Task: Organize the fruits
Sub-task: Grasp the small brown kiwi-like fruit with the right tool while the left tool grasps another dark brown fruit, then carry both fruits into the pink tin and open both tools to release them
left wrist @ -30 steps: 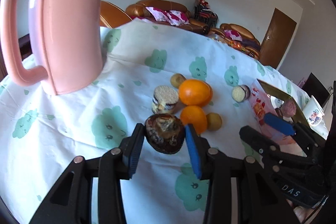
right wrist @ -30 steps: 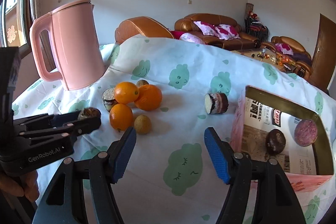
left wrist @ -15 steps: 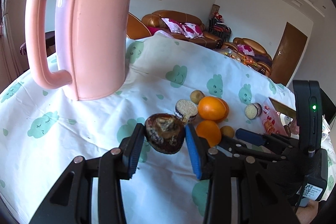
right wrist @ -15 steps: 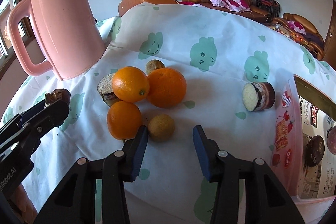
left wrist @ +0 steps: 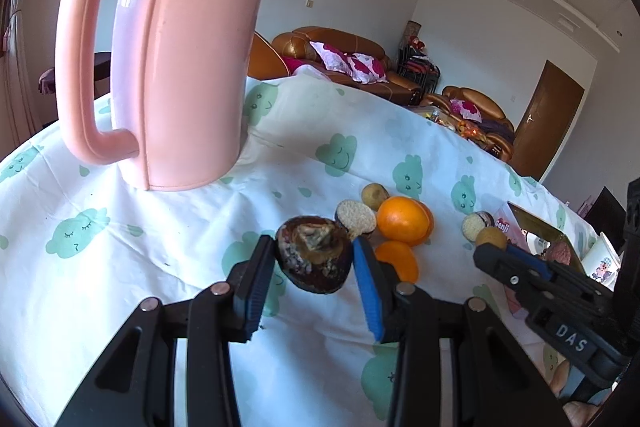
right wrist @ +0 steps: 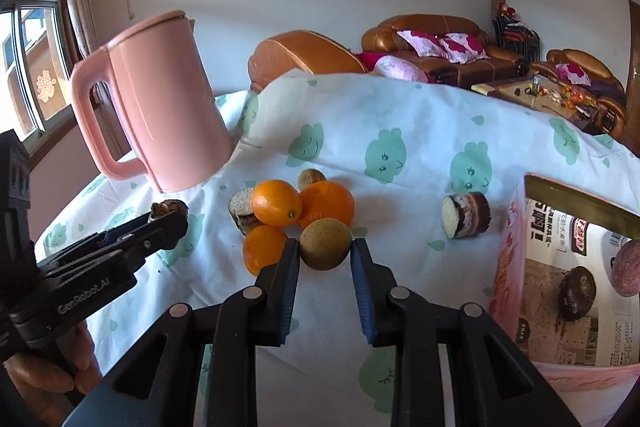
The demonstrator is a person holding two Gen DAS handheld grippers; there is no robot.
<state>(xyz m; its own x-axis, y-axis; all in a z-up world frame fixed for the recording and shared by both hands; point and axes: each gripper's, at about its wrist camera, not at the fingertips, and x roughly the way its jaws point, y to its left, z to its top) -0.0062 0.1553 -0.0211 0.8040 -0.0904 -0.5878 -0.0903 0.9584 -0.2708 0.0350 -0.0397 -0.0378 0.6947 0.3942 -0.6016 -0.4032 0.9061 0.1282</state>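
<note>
Right gripper (right wrist: 325,257): jaws were spread wide over bare cloth a second ago; they have now come together on the small brown fruit (right wrist: 325,243), with both blue pads pressing its sides.
Small brown fruit: it previously lay on the cloth just in front of the pile of oranges (right wrist: 298,205); it is now clamped and appears slightly lifted, hiding part of the rear orange.
Right gripper position: it has moved in from the box (right wrist: 516,227) side toward the pile of oranges.
Left wrist view: the right gripper's tip (left wrist: 492,255), previously bare, now carries the small brown fruit (left wrist: 491,238) beside the pile of oranges (left wrist: 402,225).
</note>
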